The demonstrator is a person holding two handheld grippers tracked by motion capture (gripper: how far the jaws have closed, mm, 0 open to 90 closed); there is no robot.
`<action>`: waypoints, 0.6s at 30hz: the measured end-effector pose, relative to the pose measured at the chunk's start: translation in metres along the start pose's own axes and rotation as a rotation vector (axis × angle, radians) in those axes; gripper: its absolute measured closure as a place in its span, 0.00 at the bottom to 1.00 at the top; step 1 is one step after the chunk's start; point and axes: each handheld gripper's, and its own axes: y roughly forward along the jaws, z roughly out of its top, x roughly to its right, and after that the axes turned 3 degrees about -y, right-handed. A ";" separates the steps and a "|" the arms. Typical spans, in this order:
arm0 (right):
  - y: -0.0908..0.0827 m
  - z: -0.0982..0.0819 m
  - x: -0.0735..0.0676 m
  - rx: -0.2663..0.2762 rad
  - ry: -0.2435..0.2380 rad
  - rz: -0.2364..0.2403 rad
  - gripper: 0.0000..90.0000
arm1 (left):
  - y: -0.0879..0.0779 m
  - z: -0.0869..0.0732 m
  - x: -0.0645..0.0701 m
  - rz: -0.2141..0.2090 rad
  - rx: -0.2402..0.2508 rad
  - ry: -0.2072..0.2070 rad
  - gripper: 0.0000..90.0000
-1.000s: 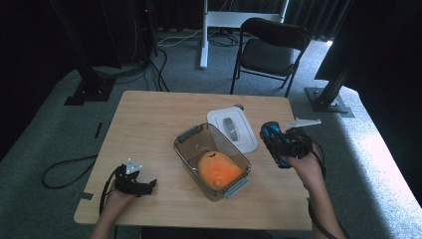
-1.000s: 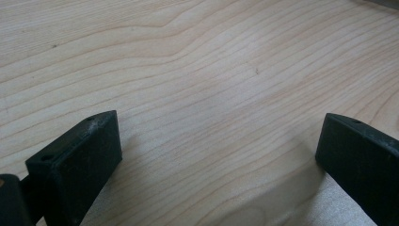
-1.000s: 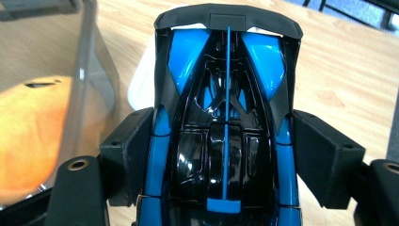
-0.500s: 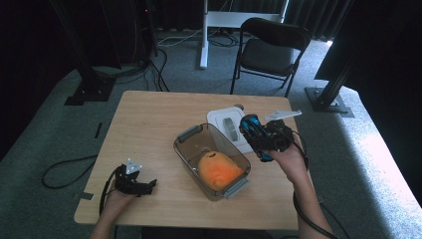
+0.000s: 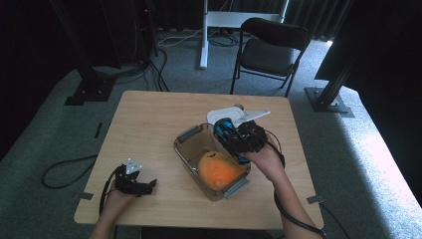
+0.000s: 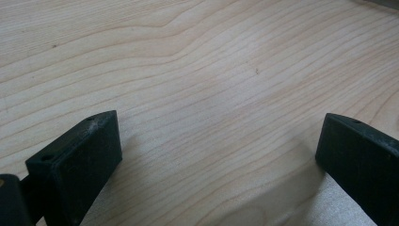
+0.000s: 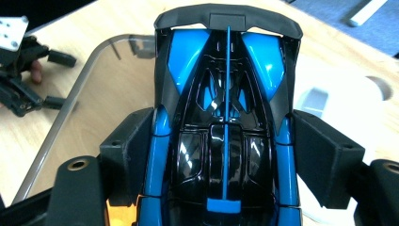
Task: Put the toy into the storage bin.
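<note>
Right gripper view: fingers (image 7: 324, 160) clamp blue toy car (image 7: 226, 117), its front end cut off

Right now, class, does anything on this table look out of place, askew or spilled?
Nothing is spilled or damaged. The clear container sits askew to the table's edges, its white lid off behind it. The right gripper holds a blue toy car over it.

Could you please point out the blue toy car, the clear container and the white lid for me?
blue toy car (image 7: 226, 141): right gripper view, black cockpit roof.
clear container (image 5: 185, 152): high view, left wall.
white lid (image 5: 217, 116): high view, bare left corner.
</note>
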 end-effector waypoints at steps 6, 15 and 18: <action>0.016 0.000 -0.008 -0.018 -0.002 0.041 0.29 | 0.000 0.000 0.000 0.000 0.001 0.000 0.01; 0.035 -0.001 -0.017 -0.060 -0.010 0.057 0.29 | 0.000 0.000 0.000 0.000 0.002 0.000 0.01; 0.042 -0.005 -0.016 -0.075 0.000 0.065 0.29 | 0.000 0.000 0.000 0.000 0.001 0.001 0.01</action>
